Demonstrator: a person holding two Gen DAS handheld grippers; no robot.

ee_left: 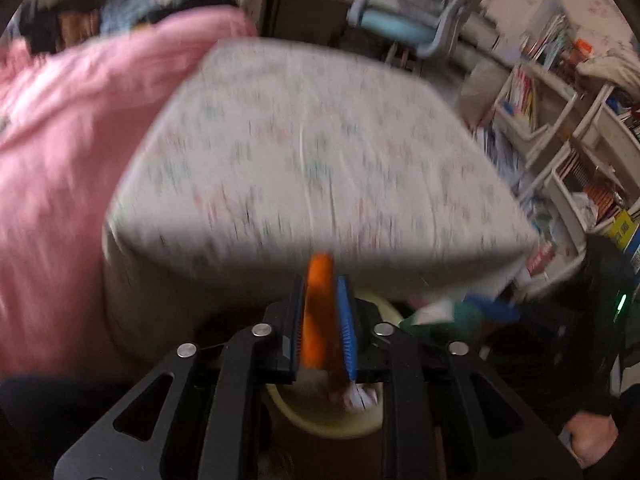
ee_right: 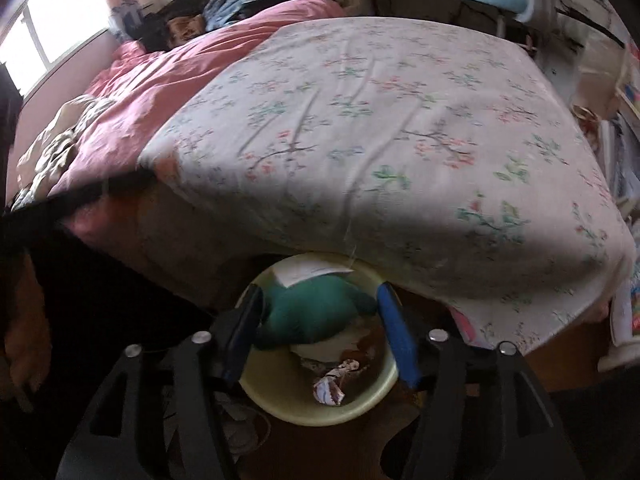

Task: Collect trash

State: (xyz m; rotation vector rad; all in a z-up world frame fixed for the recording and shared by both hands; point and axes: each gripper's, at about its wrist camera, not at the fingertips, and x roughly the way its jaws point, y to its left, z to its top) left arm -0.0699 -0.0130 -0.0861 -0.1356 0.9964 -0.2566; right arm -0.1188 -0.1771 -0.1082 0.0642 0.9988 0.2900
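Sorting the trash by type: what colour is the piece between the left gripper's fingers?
Orange, clearest in the left wrist view.

The left gripper (ee_left: 320, 300) tips steeply downward, its two black linkage arms spreading toward the camera. Its blue-padded fingers (ee_left: 347, 320) stand close together, with an orange piece (ee_left: 318, 312) wedged in the narrow gap and the pads against it on both sides. The picture is blurred.

The right gripper (ee_right: 318, 312) points down at much the same slope. Its jaws stand wide apart; the blue pads (ee_right: 396, 340) touch nothing, though a green thing (ee_right: 316, 312) shows below, in the gap between them.

Low at the right edge of the left wrist view a hand (ee_left: 592, 436) shows, wrapped in a dark sleeve (ee_left: 616, 396).
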